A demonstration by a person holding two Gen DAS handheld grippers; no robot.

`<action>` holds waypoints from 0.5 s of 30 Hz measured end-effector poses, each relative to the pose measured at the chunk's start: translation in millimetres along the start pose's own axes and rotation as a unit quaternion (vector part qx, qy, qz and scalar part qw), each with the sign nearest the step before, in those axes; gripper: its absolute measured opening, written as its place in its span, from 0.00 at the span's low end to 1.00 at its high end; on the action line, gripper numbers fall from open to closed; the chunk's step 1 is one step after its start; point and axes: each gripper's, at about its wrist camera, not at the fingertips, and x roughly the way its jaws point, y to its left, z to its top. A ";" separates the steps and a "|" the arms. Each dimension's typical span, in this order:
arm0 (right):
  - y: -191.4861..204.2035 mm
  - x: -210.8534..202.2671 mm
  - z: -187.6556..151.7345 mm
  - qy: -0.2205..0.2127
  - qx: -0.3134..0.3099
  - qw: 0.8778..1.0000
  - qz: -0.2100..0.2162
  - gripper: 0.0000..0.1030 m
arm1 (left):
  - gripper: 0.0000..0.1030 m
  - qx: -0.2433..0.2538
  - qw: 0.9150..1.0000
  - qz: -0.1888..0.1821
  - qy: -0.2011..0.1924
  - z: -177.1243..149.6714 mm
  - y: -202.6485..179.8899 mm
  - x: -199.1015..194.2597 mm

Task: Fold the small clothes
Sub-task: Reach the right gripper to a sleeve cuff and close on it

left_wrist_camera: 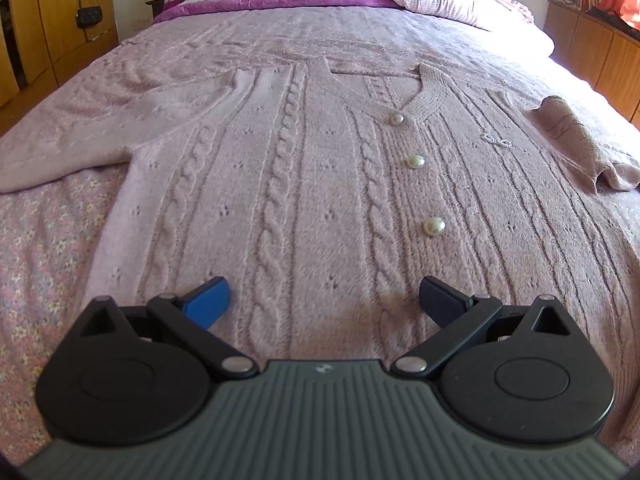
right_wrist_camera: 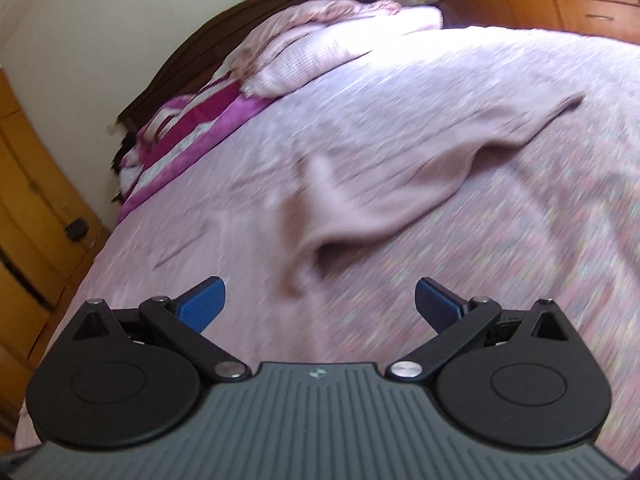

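Left claw [left_wrist_camera: 324,300] spread wide, empty, just above the hem end of the pink cable-knit cardigan [left_wrist_camera: 320,184]. Right claw [right_wrist_camera: 320,300] likewise apart and empty, near the cardigan's rumpled sleeve [right_wrist_camera: 400,188]; that view blurred. Cardigan flat, front up, on the bed [left_wrist_camera: 48,248], pearl buttons [left_wrist_camera: 434,226] running toward the neckline beyond. Probably soft, limp, stretchy knit, light enough. Best pinched at hem corners or sleeve cuff, clear of buttons.
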 end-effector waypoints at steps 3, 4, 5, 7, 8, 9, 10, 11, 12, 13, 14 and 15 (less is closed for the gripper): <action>-30.4 14.3 18.2 -0.008 0.035 0.999 -0.017 1.00 | 1.00 -0.009 1.000 -0.002 -0.004 1.9 -4.7 -0.5; -41.1 20.1 23.6 -0.008 0.052 0.998 -0.021 1.00 | 1.00 -0.012 1.000 -0.005 -0.005 2.3 -6.2 -0.7; -50.5 25.6 28.2 -0.008 0.067 0.997 -0.023 1.00 | 1.00 -0.013 1.000 -0.008 -0.005 2.7 -8.1 -0.5; -67.3 36.2 36.5 -0.010 0.093 0.995 -0.028 1.00 | 1.00 -0.012 1.000 -0.011 0.000 2.7 -12.4 1.3; -74.3 40.5 40.6 -0.011 0.103 0.994 -0.030 1.00 | 1.00 -0.010 1.000 -0.009 0.002 2.2 -14.6 2.7; -79.8 45.7 44.4 -0.013 0.112 0.993 -0.031 1.00 | 1.00 -0.006 1.000 -0.006 0.004 1.6 -16.6 4.1; -85.3 49.8 48.6 -0.016 0.121 0.992 -0.033 1.00 | 1.00 -0.004 1.000 -0.002 0.005 1.0 -18.0 5.2; -91.1 54.9 52.7 -0.020 0.130 0.991 -0.036 1.00 | 1.00 -0.002 1.000 0.000 0.006 0.5 -19.2 6.1; -97.0 59.6 55.3 -0.025 0.142 0.989 -0.039 1.00 | 1.00 0.000 1.000 0.002 0.007 -0.1 -19.6 7.4; -103.7 64.1 59.3 -0.032 0.156 0.986 -0.039 1.00 | 1.00 0.003 1.000 0.003 0.010 -0.2 -20.4 8.7; -110.2 68.8 62.9 -0.038 0.170 0.984 -0.037 1.00 | 1.00 0.008 1.000 0.004 0.013 -0.6 -21.4 10.5; -116.1 73.3 66.5 -0.044 0.183 0.982 -0.034 1.00 | 1.00 0.014 1.000 0.005 0.014 -1.2 -22.2 12.2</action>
